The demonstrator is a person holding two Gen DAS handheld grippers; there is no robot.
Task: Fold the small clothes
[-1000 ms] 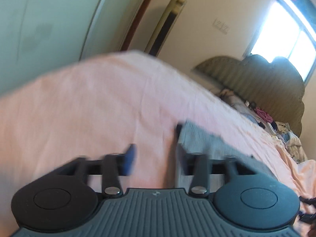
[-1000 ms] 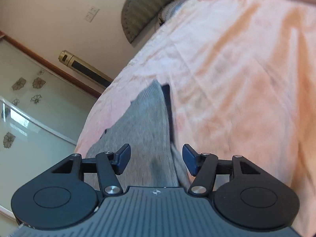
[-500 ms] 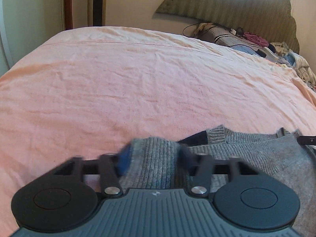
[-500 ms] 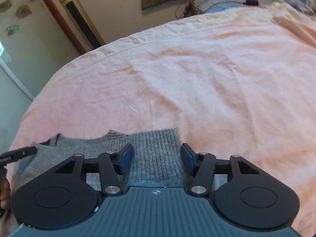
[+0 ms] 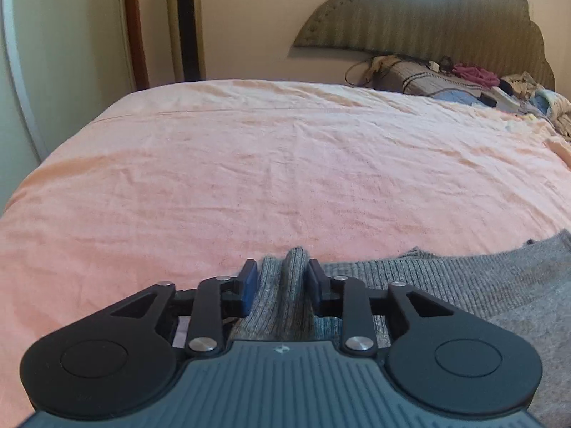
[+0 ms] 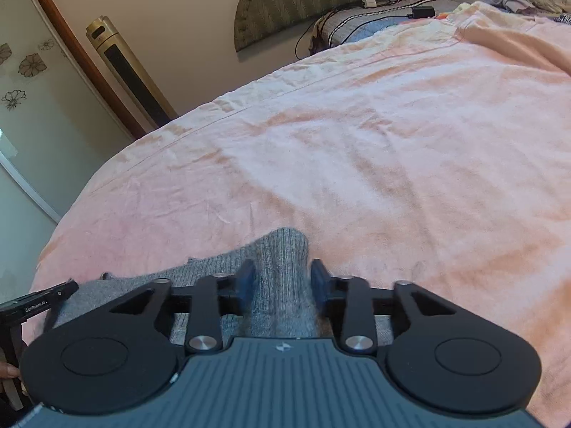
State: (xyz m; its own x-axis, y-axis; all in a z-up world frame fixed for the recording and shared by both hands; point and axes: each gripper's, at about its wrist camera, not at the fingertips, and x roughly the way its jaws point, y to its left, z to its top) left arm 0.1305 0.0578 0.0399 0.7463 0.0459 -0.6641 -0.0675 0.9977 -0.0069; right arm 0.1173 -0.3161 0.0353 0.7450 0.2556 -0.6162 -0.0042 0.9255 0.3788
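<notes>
A grey ribbed knit garment [image 5: 464, 285] lies flat at the near edge of the pink bed sheet [image 5: 285, 164]. My left gripper [image 5: 282, 278] has a bunched fold of its ribbed edge between the blue pads; its jaws are opening, and the pads still touch the fold. In the right wrist view another corner of the grey garment [image 6: 282, 246] pokes up between the fingers of my right gripper [image 6: 282, 278]. Those jaws are opening too, blurred, and stand slightly off the cloth. The black body of the left gripper shows at that view's left edge.
The pink sheet [image 6: 357, 160] stretches wide beyond the garment. A padded headboard [image 5: 446, 18] and a heap of clothes and cables [image 5: 464, 78] sit at the bed's far end. A gold tower fan [image 5: 185, 25] and a wardrobe door [image 6: 28, 89] stand on the left.
Both views rolled from tilted to level and swept across the bed. The grey garment now lies spread at the near edge. Both pairs of jaws pinched its edge, then widened.
</notes>
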